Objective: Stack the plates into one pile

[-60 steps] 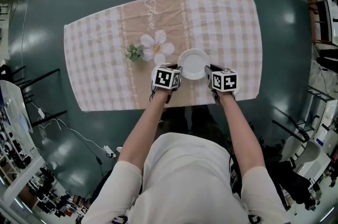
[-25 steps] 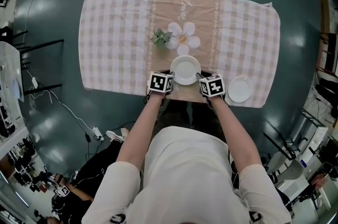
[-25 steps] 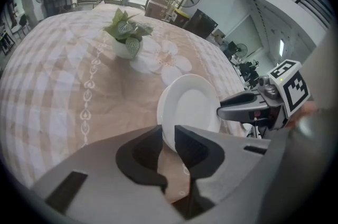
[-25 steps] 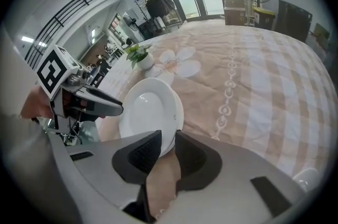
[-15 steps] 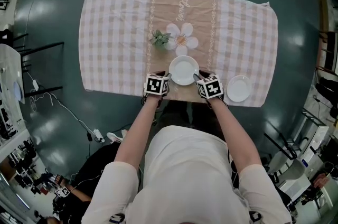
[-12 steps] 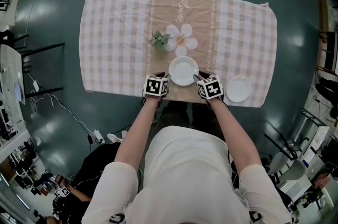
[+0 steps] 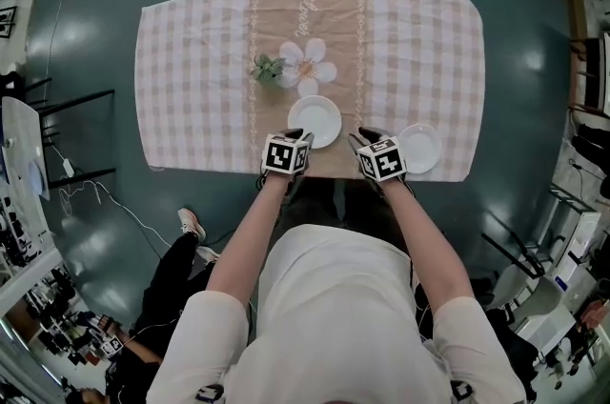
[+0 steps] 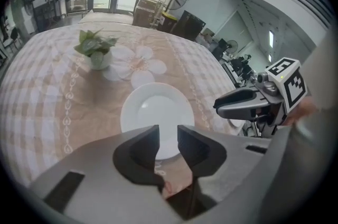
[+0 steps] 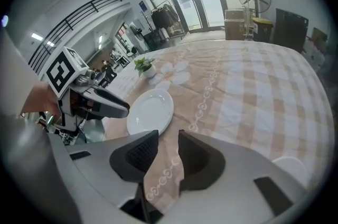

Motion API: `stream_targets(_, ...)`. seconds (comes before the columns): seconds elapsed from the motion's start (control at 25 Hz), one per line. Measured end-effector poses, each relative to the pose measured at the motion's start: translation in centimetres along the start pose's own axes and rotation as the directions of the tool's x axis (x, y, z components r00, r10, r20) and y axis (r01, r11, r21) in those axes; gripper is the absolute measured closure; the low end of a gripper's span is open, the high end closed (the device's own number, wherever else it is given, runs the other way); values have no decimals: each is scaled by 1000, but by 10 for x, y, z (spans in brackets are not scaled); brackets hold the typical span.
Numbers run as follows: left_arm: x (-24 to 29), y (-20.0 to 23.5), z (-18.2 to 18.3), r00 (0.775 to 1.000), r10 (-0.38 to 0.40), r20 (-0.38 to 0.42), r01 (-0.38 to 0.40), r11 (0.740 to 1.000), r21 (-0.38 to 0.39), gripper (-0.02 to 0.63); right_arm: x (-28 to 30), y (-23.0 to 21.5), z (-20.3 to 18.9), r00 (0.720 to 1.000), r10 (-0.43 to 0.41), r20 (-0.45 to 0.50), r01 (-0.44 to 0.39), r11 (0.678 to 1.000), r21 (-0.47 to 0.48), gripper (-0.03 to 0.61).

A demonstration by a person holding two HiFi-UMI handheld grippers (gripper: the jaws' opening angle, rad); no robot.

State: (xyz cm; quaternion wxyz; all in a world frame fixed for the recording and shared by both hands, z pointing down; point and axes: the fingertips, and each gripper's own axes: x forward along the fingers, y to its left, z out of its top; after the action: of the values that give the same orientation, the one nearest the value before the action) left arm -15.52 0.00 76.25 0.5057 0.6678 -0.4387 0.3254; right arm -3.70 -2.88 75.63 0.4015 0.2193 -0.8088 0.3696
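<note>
1. The left gripper (image 7: 294, 134) has its jaws apart; they have just been opening. In the left gripper view the near rim of the white plate (image 8: 157, 114) shows through the gap, but the pads (image 8: 141, 148) do not press on it
2. The right gripper (image 7: 361, 136) also has its jaws apart, and they too have just been opening. In the right gripper view only the tablecloth (image 9: 248, 96) lies between them, and the plate is at 11 o'clock of the jaws
3. In the head view the white plate (image 7: 315, 121) lies flat on the checked tablecloth (image 7: 191, 59), at 6 o'clock from the middle of the cloth and close to its near edge
4. The left gripper is at 8 o'clock of this plate, just beside its rim. The right gripper is between 3 and 4 o'clock of it, a little apart
5. A second white plate (image 7: 417, 148) lies near the cloth's corner, between 3 and 4 o'clock of the first one. The two plates do not touch, and the right gripper is between them
6. A small green plant (image 7: 267, 69) stands between 10 and 11 o'clock of the first plate, just beside a printed white flower (image 7: 307, 64)
</note>
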Motion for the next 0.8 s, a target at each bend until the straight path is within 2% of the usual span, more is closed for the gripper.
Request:
stream_targets(0.32, 28, -77, 12, 998, -47, -29, 50, 992, 112, 502, -50, -45, -42, 998, -46, 39, 42, 996, 79, 442)
stream_targets(0.48, 49, -113, 10, 996, -69, -57, 77, 987, 145, 502, -75, -73, -64, 995, -80, 58, 72, 990, 125, 442)
stream_targets(0.8, 92, -191, 10, 981, -160, -108, 180, 958, 224, 505, -123, -132, -110, 978, -186, 89, 162, 960, 230, 442)
